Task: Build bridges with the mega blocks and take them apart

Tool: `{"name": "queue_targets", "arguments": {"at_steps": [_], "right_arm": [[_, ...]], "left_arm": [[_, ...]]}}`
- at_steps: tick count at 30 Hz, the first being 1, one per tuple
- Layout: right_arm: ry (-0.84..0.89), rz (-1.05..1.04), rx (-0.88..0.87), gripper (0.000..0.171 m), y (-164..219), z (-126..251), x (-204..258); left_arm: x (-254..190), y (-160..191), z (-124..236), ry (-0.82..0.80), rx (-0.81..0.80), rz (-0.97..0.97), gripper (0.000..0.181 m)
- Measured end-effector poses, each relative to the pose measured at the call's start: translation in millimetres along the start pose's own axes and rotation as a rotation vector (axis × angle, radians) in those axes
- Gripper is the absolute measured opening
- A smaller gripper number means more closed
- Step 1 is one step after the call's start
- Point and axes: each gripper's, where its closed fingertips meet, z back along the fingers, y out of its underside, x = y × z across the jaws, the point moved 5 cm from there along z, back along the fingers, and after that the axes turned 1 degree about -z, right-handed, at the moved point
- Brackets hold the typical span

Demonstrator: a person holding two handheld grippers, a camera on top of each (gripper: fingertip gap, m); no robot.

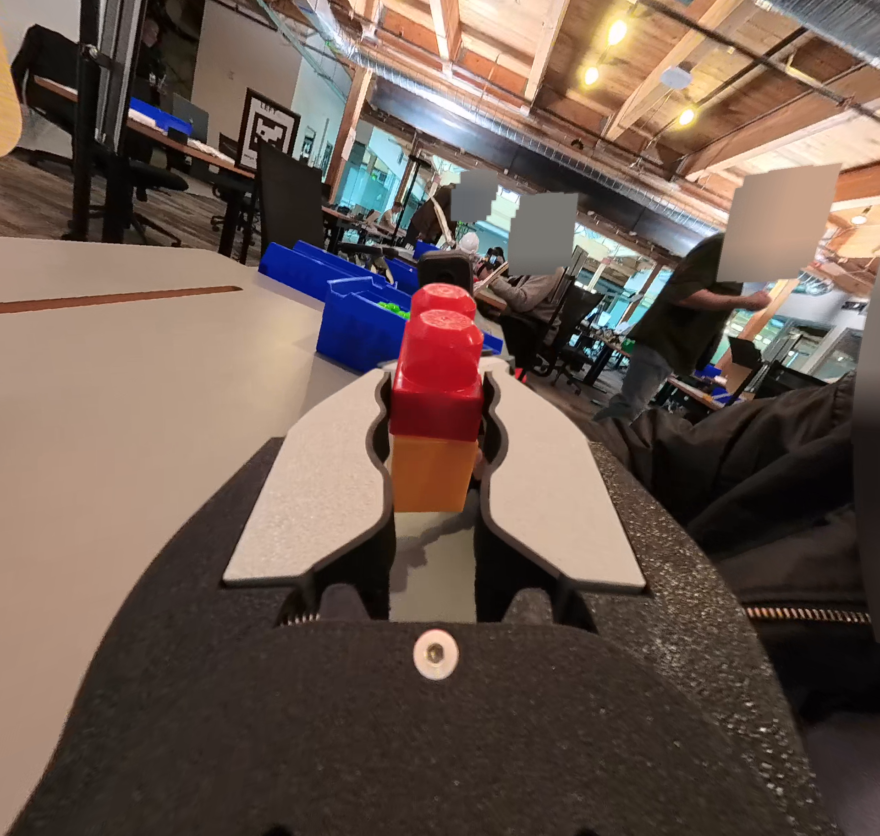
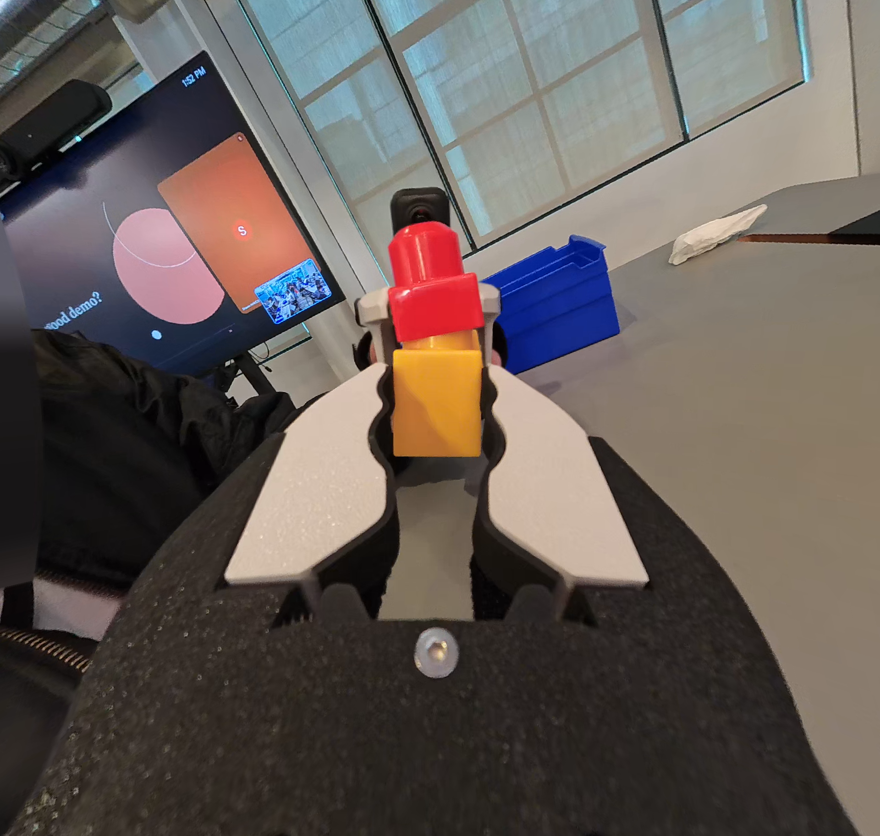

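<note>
Mega blocks are between my tongs above the table point(image 2: 714, 432): left gripper point(image 1: 435, 396) clenches the red block point(image 1: 435, 404), right gripper point(image 2: 435, 385) clenches the yellow block point(image 2: 435, 408), so I can pull them apart.

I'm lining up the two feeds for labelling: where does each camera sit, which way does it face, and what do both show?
Left wrist view: on the left gripper, looking low across the pale table toward an open office with blue bins; its jaws clamp the red block.
Right wrist view: on the right gripper, facing windows and a wall screen; its jaws clamp the yellow block.
Shared: the same red-on-yellow stack, and each sees the other gripper behind it.
</note>
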Motion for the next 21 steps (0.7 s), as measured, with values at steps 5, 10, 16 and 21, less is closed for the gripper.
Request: {"name": "queue_targets", "arguments": {"at_steps": [5,10,16,21], "right_arm": [[0.020,0.031,0.033,0.034,1.7,0.7,-0.7],[0.000,-0.007,-0.043,0.034,-6.5,6.5,-1.0],[-0.011,-0.011,0.023,0.034,-5.4,8.9,-1.1],[-0.059,-0.060,-0.005,0.034,-6.8,12.1,-2.1]], "left_arm": [[2.5,3.5,-0.2,0.011,0.034,0.053,0.036],[1.2,13.9,-5.4,0.019,0.112,0.056,0.036],[2.5,15.4,-7.5,0.043,0.076,0.086,0.036],[-0.4,18.1,-10.5,0.092,0.075,0.124,0.037]]}}
